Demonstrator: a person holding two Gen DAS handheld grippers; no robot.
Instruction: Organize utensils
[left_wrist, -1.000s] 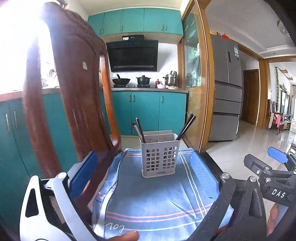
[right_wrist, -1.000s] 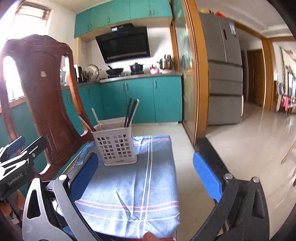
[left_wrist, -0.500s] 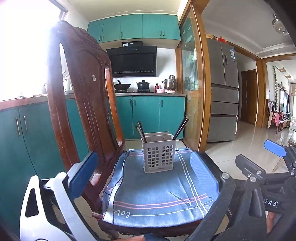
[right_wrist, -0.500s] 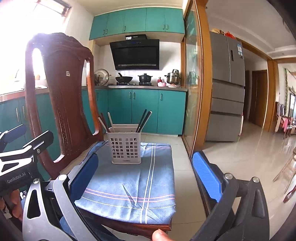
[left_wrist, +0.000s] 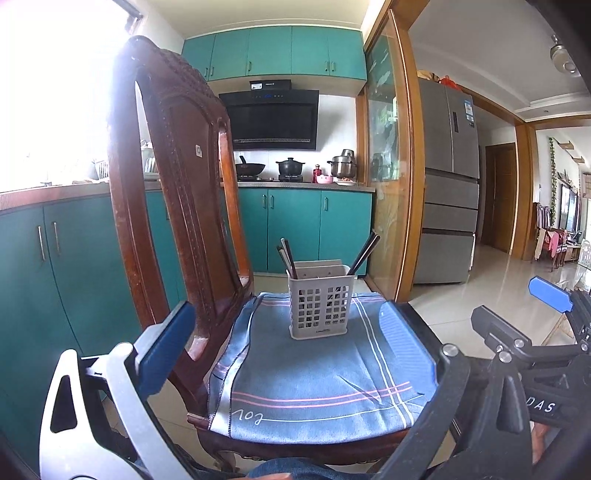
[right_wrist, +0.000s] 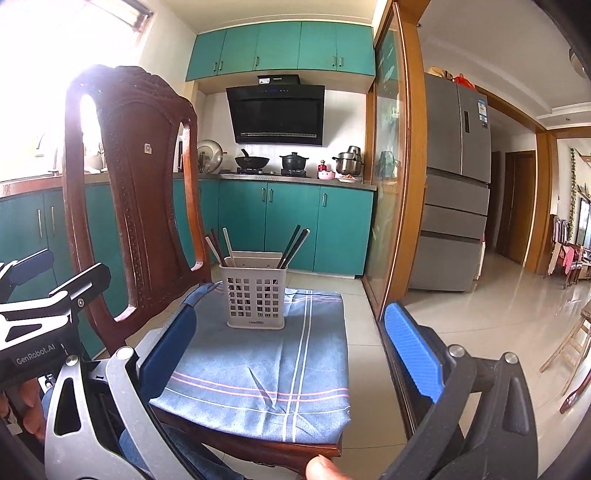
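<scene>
A white perforated utensil caddy (left_wrist: 319, 306) stands upright on a blue striped cloth (left_wrist: 314, 373) on a wooden chair seat; it also shows in the right wrist view (right_wrist: 256, 297). Dark chopsticks (left_wrist: 364, 253) and other utensil handles (right_wrist: 227, 247) stick out of it. My left gripper (left_wrist: 284, 347) is open and empty, well short of the caddy. My right gripper (right_wrist: 288, 350) is open and empty, also back from the caddy. Each gripper shows at the edge of the other's view.
The chair's tall carved wooden back (left_wrist: 177, 192) rises on the left. Teal kitchen cabinets (left_wrist: 295, 225), a stove with pots, a wood-framed glass partition (left_wrist: 391, 184) and a grey fridge (left_wrist: 448, 184) stand behind. Tiled floor (right_wrist: 461, 317) lies to the right.
Both grippers have pulled back and risen from the chair, so the caddy looks smaller and farther. Both stay open and empty.
</scene>
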